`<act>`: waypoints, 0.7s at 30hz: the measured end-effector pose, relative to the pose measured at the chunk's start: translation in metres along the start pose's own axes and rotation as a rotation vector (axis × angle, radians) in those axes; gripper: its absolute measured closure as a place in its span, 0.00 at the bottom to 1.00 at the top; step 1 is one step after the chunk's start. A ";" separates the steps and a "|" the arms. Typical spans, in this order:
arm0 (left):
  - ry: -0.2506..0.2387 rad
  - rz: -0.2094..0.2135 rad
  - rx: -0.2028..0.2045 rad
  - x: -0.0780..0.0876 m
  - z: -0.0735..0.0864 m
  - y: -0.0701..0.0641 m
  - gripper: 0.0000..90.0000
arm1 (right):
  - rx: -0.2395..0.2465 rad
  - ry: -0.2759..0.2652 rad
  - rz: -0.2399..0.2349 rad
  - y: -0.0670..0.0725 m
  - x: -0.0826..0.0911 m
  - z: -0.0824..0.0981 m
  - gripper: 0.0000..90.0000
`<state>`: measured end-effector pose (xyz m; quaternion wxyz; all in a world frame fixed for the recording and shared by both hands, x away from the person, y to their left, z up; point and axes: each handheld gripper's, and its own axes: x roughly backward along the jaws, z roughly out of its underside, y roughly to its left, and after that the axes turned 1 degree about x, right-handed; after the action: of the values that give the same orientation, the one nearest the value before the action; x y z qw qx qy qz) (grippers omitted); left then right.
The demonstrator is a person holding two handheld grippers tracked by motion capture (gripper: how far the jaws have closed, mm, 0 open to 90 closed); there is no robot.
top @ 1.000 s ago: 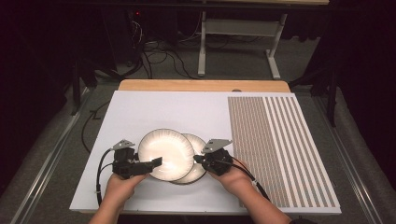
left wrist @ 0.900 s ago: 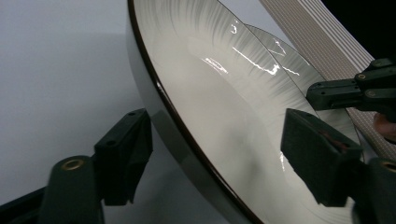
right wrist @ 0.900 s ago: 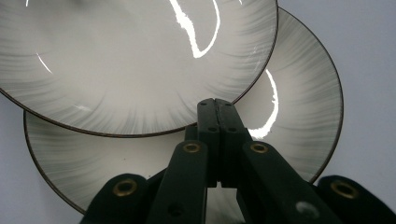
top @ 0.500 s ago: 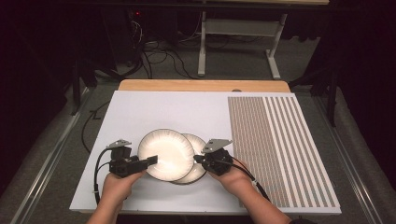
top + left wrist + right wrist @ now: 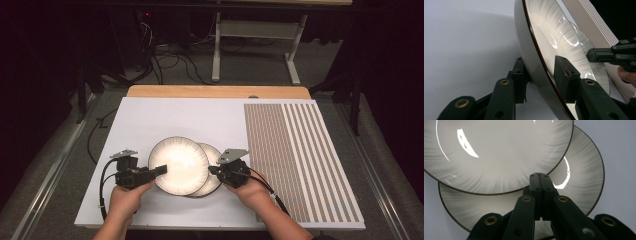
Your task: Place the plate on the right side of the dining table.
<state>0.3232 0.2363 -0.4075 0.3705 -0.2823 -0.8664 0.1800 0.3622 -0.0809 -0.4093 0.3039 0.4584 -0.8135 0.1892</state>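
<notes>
Now, left gripper (image 5: 537, 75) clamping glossy round upper plate (image 5: 178, 165), right gripper (image 5: 539, 176) closed empty.

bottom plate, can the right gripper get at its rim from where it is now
Probably yes: the right gripper, jaws shut, sits at the bottom plate's exposed right edge; the top plate covers only its left part.

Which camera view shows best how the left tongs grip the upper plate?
The left gripper view: the rim of the upper plate sits between the left tongs, which have just been closing. The high view shows them small at its left edge; the right gripper view shows the plate's face.
</notes>
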 end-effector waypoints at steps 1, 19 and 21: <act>-0.005 0.001 0.002 0.000 0.000 0.000 0.72 | -0.001 -0.003 0.001 0.000 0.001 0.000 1.00; -0.123 0.044 -0.016 0.010 0.003 -0.004 0.82 | -0.057 -0.093 0.032 -0.015 0.037 0.004 0.87; -0.135 0.044 -0.026 0.012 0.003 -0.005 0.84 | -0.065 -0.105 0.034 -0.016 0.041 0.005 0.81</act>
<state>0.3129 0.2392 -0.4004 0.3036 -0.2935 -0.8851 0.1954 0.3581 -0.1180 -0.3852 0.2723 0.4435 -0.8417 0.1437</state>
